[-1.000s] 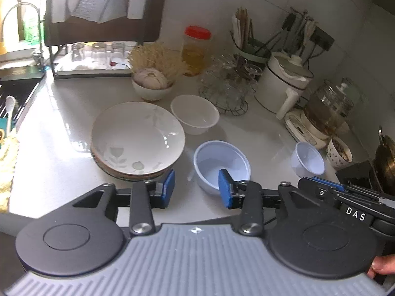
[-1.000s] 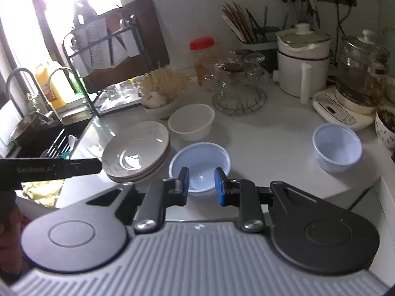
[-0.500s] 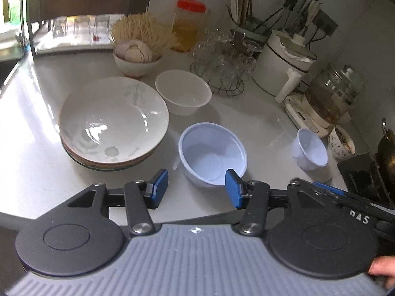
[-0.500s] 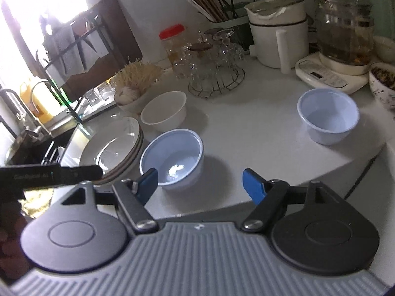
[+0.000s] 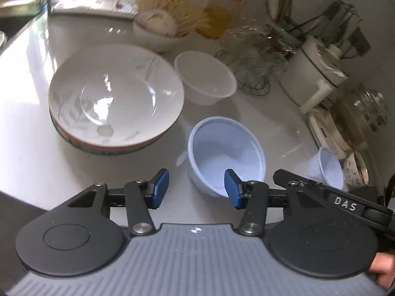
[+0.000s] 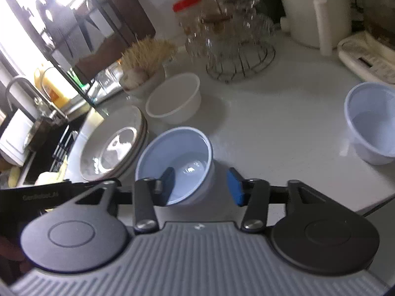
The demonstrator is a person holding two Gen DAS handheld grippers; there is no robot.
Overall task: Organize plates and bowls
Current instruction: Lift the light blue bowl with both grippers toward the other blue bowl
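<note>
A light blue bowl point(image 5: 226, 153) point(image 6: 175, 157) stands on the white counter between both grippers. My left gripper point(image 5: 196, 190) is open. Its jaws straddle the bowl's near left wall, right pad point(image 5: 233, 190) over the inside, left pad outside, neither pressing. My right gripper point(image 6: 201, 186) straddles the bowl's right wall, left pad point(image 6: 167, 185) inside and right pad outside. Its jaws are closing, with a gap still showing at the wall. A stack of plates point(image 5: 116, 98) point(image 6: 113, 148) sits left of the bowl and a white bowl point(image 5: 205, 83) point(image 6: 175, 101) behind it. A second blue bowl point(image 5: 325, 167) point(image 6: 370, 128) stands far right.
Behind the bowls stand a wire basket of glasses point(image 6: 237, 51), a red-lidded jar point(image 5: 222, 9), a white cooker point(image 6: 316, 12) and a small bowl with a straw brush point(image 5: 160, 24). A sink with a tap point(image 6: 29, 103) lies left. The counter's front edge point(image 6: 370, 204) runs close by.
Both grippers came down and closer to the near blue bowl. The right jaws went from nearly shut to wide, then narrowed around the bowl's wall. The left jaws widened a little.
</note>
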